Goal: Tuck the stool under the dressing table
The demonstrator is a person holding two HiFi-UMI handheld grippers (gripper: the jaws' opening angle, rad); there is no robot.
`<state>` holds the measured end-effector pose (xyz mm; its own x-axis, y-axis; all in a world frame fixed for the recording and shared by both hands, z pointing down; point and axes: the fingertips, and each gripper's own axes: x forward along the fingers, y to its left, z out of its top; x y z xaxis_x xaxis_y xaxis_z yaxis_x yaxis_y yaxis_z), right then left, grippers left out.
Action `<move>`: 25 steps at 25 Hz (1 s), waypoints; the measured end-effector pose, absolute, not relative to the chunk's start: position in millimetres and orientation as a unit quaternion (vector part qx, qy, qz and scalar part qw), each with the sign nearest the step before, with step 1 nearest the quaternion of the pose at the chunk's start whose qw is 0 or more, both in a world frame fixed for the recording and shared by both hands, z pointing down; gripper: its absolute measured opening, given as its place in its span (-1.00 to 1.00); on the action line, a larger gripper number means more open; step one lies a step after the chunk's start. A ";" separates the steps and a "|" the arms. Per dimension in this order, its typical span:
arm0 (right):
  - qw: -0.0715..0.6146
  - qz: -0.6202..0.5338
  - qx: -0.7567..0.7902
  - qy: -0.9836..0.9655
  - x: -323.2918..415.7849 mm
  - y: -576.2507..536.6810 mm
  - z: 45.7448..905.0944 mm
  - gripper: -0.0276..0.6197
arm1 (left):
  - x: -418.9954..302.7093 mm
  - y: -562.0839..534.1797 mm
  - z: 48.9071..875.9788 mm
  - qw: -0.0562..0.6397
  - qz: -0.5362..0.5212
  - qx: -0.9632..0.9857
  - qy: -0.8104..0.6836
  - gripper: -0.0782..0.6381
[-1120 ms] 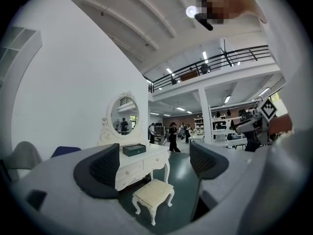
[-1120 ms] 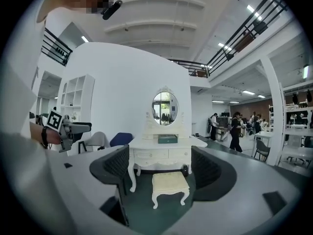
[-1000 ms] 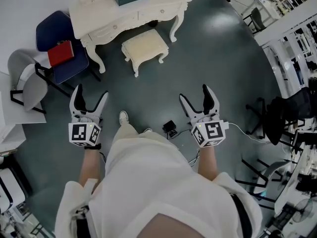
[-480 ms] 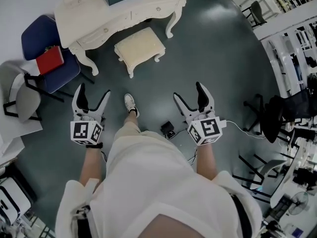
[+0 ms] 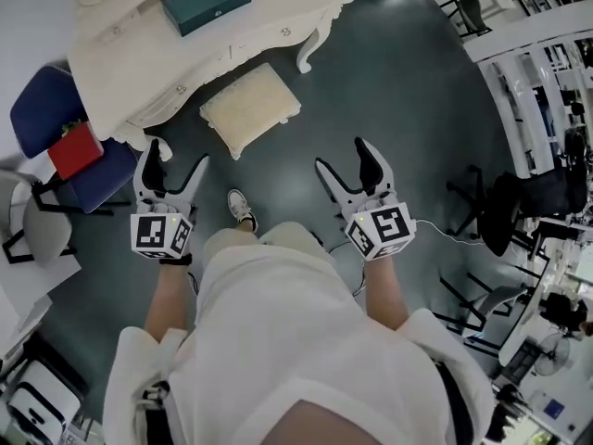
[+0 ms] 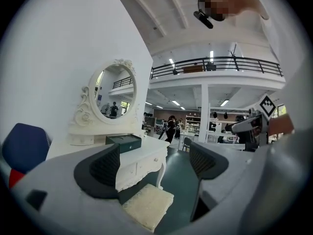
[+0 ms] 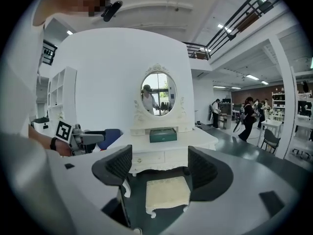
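A cream cushioned stool point(image 5: 250, 108) with white legs stands on the dark floor, just in front of the white dressing table point(image 5: 278, 12) and outside it. My left gripper point(image 5: 176, 156) is open and empty, short of the stool's left end. My right gripper point(image 5: 342, 154) hangs to the stool's right; its jaws are closing a little with nothing between them. In the left gripper view the stool point(image 6: 148, 205) lies low between the jaws of that gripper point(image 6: 154, 165). The right gripper point(image 7: 159, 170) frames the stool point(image 7: 167, 192) and the table point(image 7: 166, 146) farther ahead.
A teal box point(image 5: 206, 0) lies on the tabletop under an oval mirror point(image 7: 157, 93). A blue chair point(image 5: 37, 128) with a red item and a grey chair point(image 5: 28, 221) stand at the left. My shoe point(image 5: 241, 207) is near the stool. A black office chair point(image 5: 519, 211) and white shelving stand at the right.
Both grippers have moved forward toward the stool with my step. The stool and table sit nearer and lower-left in the head view. The stool itself has not shifted.
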<state>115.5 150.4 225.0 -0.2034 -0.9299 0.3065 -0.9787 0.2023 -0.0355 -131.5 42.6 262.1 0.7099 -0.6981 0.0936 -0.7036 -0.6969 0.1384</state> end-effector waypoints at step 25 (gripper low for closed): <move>0.192 0.113 0.528 -0.819 208.3 12.0 296.4 0.18 | -47.9 -26.8 304.4 0.096 0.103 0.890 -0.433 0.46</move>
<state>208.3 12.0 296.4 -0.3680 -0.8223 0.4340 -0.9092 0.4159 0.0172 -47.9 -26.8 304.4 0.6040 -0.7513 0.2659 -0.7908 -0.6066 0.0823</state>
